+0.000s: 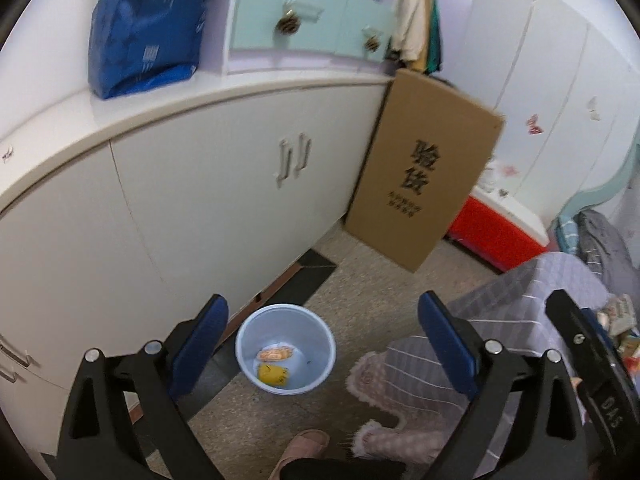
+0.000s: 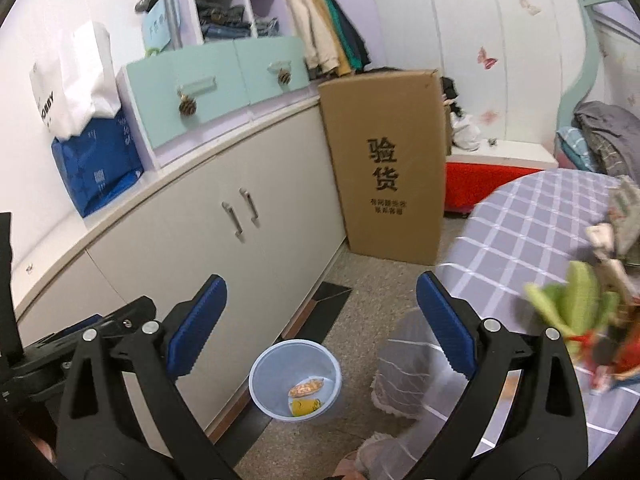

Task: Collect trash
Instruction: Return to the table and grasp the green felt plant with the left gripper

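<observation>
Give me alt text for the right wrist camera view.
An open, empty tool hangs above a pale blue bin on the floor, which holds an orange wrapper and a yellow wrapper. White cabinets stand left, a checked tablecloth right.

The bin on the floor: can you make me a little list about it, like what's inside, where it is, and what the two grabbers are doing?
bin: light blue bin, round, standing upright on the floor
inside: an orange wrapper and a yellow wrapper at the bottom
beside it: white cabinet on one side, checked tablecloth on the other
left gripper: fingers wide apart, nothing between them
right gripper: fingers wide apart, nothing between them
still on the table: a blurry pile of trash
</observation>
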A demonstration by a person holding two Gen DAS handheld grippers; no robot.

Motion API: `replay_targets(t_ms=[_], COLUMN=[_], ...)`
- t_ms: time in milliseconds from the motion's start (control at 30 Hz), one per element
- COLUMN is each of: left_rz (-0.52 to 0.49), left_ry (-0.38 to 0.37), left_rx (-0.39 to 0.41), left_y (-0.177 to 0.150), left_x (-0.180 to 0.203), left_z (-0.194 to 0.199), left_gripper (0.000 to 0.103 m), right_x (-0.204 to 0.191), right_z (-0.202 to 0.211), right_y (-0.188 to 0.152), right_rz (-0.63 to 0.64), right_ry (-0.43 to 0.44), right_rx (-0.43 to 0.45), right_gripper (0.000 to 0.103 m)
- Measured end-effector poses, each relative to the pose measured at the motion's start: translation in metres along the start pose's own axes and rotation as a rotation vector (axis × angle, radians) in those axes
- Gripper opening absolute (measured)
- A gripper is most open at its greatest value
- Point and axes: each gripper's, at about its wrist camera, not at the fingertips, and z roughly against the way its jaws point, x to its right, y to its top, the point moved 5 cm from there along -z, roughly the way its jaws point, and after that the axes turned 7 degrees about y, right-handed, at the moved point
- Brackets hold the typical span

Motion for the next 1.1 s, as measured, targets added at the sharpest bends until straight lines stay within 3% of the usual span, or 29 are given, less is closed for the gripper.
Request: replay_targets(t_ms=[200, 533, 633, 733, 1100], left_rz=[-0.074, -0.316, -0.383, -0.452, -0.506], left_ry=[-0.089, -0.229, -0.266, -0.244, -0.235], left_rx=[0.043, 0.015, -0.013, -0.02, -0.028], left_y=[-0.021, -0.083, -0.103, -0.116, -0.121], left_x=[0.057, 0.187, 0.22, 0.239, 0.27], left_z=[0.054, 0.09, 0.088, 0.08, 0.055], left_gripper=[0.094, 0.094, 0.094, 0.094, 0.094], right_x=[0.037, 0.147, 0.176, 0.193, 0.23], right_z=[0.07, 0.169, 0.178, 0.178, 0.182], right_y=[0.003, -0.013, -0.023, -0.034, -0.051], right_rz=[-0.031, -0.105, -0.132, -0.144, -0.203], right_ry=[-0.06, -0.292, -0.334, -0.362, -0.374], right_rx=[0.052, 0.107, 0.082, 0.047, 0.01], right_gripper=[0.095, 0.097, 0.097, 0.097, 0.097])
